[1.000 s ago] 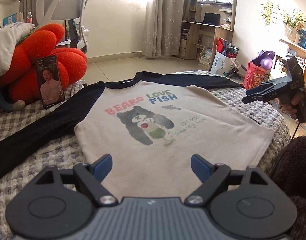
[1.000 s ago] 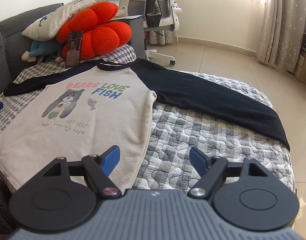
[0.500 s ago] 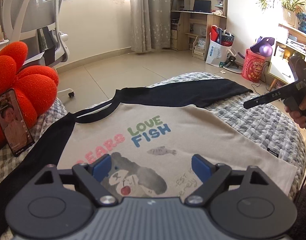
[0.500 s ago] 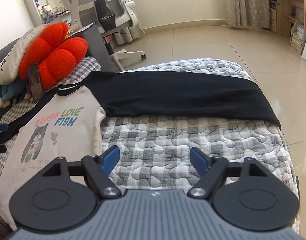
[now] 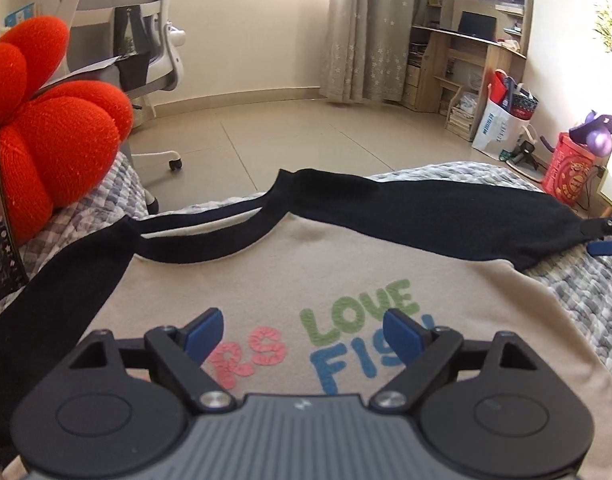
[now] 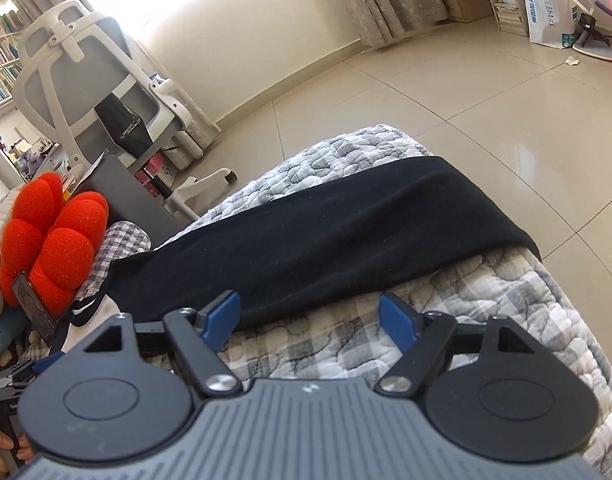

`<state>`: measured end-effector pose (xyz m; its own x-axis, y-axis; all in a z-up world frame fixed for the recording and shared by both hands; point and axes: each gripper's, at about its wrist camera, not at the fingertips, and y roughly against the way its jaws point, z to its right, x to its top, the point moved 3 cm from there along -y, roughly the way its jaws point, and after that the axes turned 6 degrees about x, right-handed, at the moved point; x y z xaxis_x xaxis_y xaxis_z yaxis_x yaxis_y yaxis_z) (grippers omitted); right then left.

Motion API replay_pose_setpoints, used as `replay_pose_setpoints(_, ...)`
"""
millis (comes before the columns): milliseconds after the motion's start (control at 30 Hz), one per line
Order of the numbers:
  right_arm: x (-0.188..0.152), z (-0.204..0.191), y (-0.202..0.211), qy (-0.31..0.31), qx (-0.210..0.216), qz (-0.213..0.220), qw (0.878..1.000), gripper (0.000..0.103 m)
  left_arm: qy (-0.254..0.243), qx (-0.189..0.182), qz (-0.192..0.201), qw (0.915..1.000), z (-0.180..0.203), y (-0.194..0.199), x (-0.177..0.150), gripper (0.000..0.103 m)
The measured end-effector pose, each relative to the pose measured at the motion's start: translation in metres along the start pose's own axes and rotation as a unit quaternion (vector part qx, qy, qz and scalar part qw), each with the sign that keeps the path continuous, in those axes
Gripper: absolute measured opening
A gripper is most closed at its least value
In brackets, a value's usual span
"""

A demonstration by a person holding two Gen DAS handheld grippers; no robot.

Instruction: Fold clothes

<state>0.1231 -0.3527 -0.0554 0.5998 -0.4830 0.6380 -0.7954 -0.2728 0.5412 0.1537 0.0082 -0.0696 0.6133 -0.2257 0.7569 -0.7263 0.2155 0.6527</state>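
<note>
- Shirt, beige with black sleeves and a black collar, lies flat on a grey checked quilted bed.
- At far left, an orange-red plush cushion sits on the bed beside the shirt's collar.
- Left gripper hovers over the printed chest lettering, jaws wide apart and empty.
- Right gripper hovers at the long black sleeve, jaws wide apart, gripping nothing.

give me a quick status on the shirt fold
Left gripper and right gripper open, empty. Shirt flat, unfolded on the quilt. Nothing in the way.
</note>
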Motion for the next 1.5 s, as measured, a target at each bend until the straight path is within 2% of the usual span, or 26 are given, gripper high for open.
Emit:
replay_pose_setpoints(67,0.0,-0.002,0.0,0.006,-0.001,0.002,1.0,0.08,0.01,0.022,0.001,0.9997,-0.013,-0.008,-0.005,0.088)
replay_pose_setpoints(233,-0.003,-0.006,-0.001,0.028,-0.013,0.001,1.0,0.08,0.037,0.036,0.036,0.998,-0.056,-0.006,-0.001,0.088)
replay_pose_setpoints(367,-0.004,-0.007,-0.004,0.034,-0.017,0.007,0.999,0.08,0.083,0.033,0.049,0.9948,-0.089,-0.015,0.006,0.087)
replay_pose_setpoints(567,-0.002,-0.005,-0.007,0.018,-0.019,0.022,0.999,0.08,0.094,0.04,0.049,0.9936,-0.101,-0.041,0.024,0.086)
replay_pose_setpoints(733,0.0,-0.004,-0.008,0.004,-0.022,0.034,0.999,0.08,0.111,0.08,0.05,0.9893,-0.094,-0.04,0.038,0.086)
replay_pose_setpoints(867,0.002,-0.005,-0.007,-0.005,-0.023,0.038,0.999,0.08,0.141,0.045,0.062,0.987,-0.066,-0.01,0.036,0.086)
replay_pose_setpoints(1033,0.001,0.0,-0.004,-0.029,-0.024,0.055,0.998,0.078,0.11,0.016,0.07,0.9913,-0.02,0.009,0.021,0.087)
replay_pose_setpoints(1233,0.005,0.015,0.001,-0.091,0.002,0.073,0.993,0.072,0.093,-0.006,0.076,0.9927,0.006,0.006,0.008,0.087)
replay_pose_setpoints(1367,0.008,0.026,-0.002,-0.122,-0.005,0.094,0.988,0.061,0.089,0.002,0.074,0.9932,0.01,-0.001,0.003,0.087)
replay_pose_setpoints(1500,0.012,0.038,-0.007,-0.155,-0.022,0.123,0.98,0.042,0.095,0.02,0.053,0.9938,0.011,-0.008,0.0,0.087)
